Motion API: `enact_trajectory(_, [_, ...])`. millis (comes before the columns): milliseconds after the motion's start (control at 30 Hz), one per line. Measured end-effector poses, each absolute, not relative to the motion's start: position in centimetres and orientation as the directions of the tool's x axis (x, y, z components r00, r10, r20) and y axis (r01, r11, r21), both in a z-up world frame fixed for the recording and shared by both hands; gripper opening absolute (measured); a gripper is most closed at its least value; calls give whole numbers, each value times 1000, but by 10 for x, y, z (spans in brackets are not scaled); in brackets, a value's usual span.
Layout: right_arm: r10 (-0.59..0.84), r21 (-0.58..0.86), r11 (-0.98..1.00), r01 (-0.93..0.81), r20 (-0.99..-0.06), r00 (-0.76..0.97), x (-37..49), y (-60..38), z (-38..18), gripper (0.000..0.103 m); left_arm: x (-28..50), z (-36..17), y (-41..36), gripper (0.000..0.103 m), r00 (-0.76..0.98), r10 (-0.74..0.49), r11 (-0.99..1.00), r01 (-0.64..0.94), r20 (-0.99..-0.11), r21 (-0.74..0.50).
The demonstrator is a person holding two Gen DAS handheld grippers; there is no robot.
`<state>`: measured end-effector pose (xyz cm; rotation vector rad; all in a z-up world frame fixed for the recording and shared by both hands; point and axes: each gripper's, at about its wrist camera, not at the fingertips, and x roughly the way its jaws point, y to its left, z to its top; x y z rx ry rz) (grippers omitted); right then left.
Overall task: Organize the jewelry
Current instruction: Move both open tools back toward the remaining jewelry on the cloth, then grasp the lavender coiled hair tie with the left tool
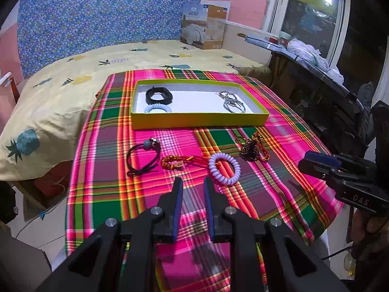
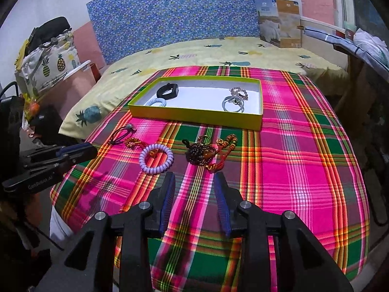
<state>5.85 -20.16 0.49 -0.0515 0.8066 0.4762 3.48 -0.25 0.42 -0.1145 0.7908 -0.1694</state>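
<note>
Both hand-held grippers hover low over the near edge of the table [image 1: 102, 189], each empty. Left hand-held gripper [image 1: 193, 182]: fingers slightly apart, a narrow gap between the blue pads. Right hand-held gripper [image 2: 194, 177]: fingers wider apart, nothing between them.

The yellow-green tray [image 1: 199, 121] sits well ahead of both. Already inside: a black scrunchie [image 1: 159, 95], a pale blue coil tie [image 1: 158, 109], and a silvery tangle [image 1: 231, 102] whose pieces I cannot tell apart.

Loose on the plaid cloth, between grippers and tray:
- lilac coil hair tie [image 1: 224, 168], just ahead-right of the left fingertips, ahead-left of the right ones
- red-and-gold beaded cord [image 1: 176, 162], just ahead of the left gripper, its red tail seeming to run under the coil
- black elastic with grey bead [image 1: 142, 155], ahead-left of the left gripper
- dark bead cluster with red cords [image 2: 204, 153], directly ahead of the right gripper

Judgement: next pick looks like the coil tie or the bead cluster. For the coil, one finger inside the ring, one outside, pinch the wall. Lift slowly; the red cord may drag along. For the cluster, grip the dense middle so the cords trail freely.
</note>
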Motion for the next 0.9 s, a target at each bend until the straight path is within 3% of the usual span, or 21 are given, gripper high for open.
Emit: enact_trajectory(900, [396, 145, 888, -437, -726, 563, 89, -194, -14, 34, 94, -38, -34, 18, 581, -262, 964, 117, -770, -240])
